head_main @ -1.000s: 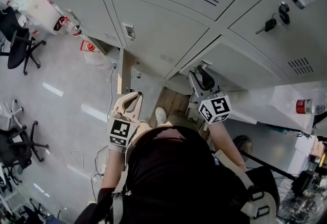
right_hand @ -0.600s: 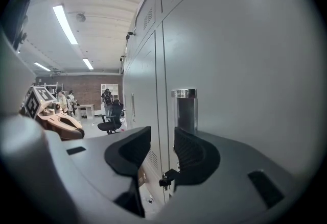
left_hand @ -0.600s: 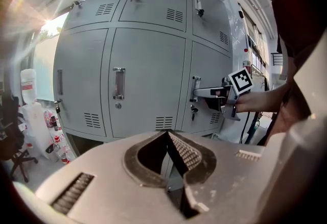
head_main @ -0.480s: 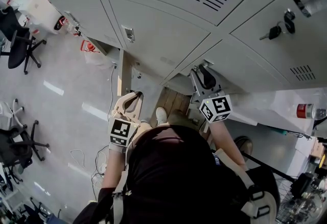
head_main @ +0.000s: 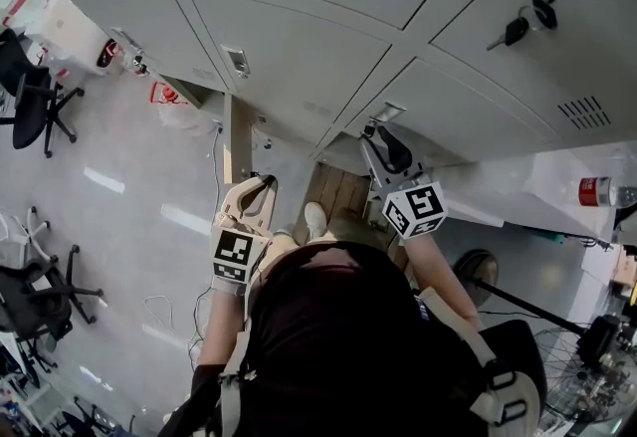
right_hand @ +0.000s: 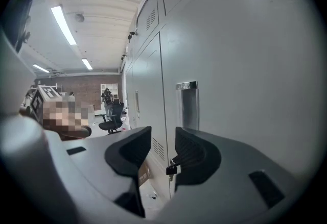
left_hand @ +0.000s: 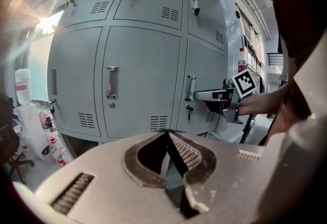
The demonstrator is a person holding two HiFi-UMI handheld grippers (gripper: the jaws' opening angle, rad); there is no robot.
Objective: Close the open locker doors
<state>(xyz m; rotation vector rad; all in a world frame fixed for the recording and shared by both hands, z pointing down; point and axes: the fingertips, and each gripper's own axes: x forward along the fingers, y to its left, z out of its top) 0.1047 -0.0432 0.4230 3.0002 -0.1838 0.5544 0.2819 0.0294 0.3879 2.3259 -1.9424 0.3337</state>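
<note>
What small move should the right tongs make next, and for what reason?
Probably push the right tongs forward against the locker door, beside its handle. The tongs are open and empty, close by the door, which seems to stand slightly ajar; the left tongs are shut.

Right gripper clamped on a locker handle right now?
No: the right gripper has its jaws apart, pressing on nothing, and the recessed handle sits on the door beyond them.

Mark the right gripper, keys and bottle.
right gripper (right_hand: 163, 136), right gripper view, gap between its fingertips.
keys (head_main: 517, 28), head view, black key head.
bottle (head_main: 593, 192), head view, red label.
</note>
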